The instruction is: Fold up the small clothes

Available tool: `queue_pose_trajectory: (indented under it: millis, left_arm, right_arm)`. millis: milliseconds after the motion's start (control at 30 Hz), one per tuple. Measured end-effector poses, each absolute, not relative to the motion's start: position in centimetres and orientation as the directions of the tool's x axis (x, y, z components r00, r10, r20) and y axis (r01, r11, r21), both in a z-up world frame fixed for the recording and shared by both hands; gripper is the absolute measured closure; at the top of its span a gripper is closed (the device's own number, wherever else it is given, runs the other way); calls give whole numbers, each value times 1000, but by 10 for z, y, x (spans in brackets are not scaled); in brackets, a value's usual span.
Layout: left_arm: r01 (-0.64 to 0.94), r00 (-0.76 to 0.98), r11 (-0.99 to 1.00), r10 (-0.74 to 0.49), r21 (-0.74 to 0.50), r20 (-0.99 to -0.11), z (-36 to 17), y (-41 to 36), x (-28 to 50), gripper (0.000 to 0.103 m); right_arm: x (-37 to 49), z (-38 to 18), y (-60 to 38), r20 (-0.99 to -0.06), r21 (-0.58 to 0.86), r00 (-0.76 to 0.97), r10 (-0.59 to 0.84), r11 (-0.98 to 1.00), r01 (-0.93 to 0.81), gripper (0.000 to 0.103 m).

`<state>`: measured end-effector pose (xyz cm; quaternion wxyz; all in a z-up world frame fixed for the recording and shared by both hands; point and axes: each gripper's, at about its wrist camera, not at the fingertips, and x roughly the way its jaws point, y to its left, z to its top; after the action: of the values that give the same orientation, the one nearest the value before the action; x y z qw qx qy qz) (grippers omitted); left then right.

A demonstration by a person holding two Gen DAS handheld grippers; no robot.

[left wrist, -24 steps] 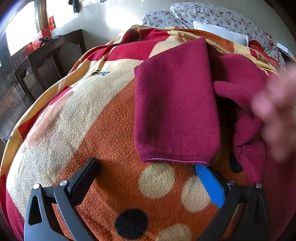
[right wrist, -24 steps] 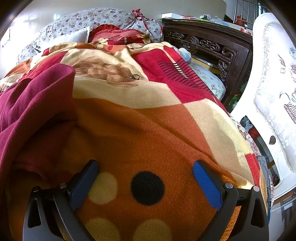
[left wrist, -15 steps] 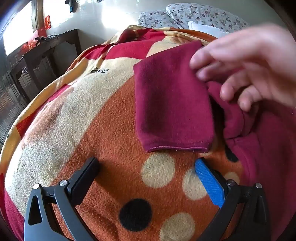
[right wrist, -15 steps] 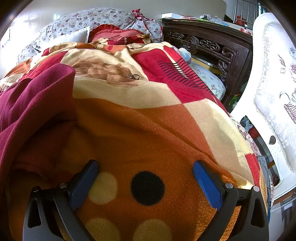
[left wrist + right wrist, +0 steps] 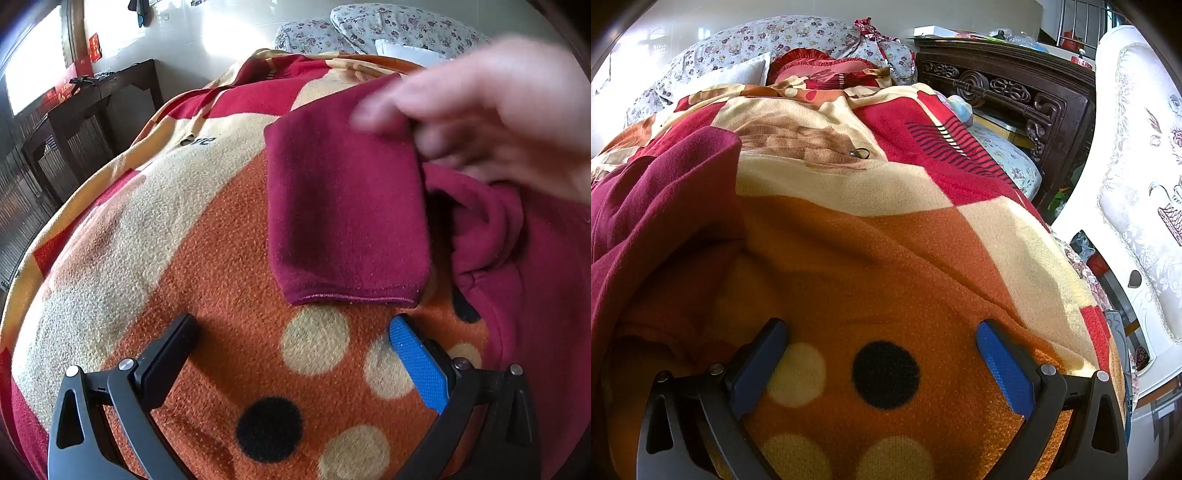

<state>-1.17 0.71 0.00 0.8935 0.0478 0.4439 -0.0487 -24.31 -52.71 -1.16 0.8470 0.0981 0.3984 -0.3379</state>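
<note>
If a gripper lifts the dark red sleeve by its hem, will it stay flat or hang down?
The sleeve would probably hang limp: it is soft fleece that creases beside the hand. It looks light, lying on the blanket without pressing it down. The fuzzy surface should not slip.

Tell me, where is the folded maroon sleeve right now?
In the left wrist view, the maroon sleeve lies on the spotted blanket, beyond the open left gripper.
</note>
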Motion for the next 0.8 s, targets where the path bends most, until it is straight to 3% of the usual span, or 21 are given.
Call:
queue_pose_trajectory:
  millis: [600, 800]
  left_arm:
    - [134, 616, 989, -30, 68, -787, -4, 14, -16, 0]
    - [202, 632, 975, -55, 97, -773, 24, -1, -53, 0]
  right_arm:
    - [-243, -12, -527, -741, -103, 454, -494, 752, 651, 0]
    - [-243, -11, -527, -741, -103, 454, -494, 752, 651, 0]
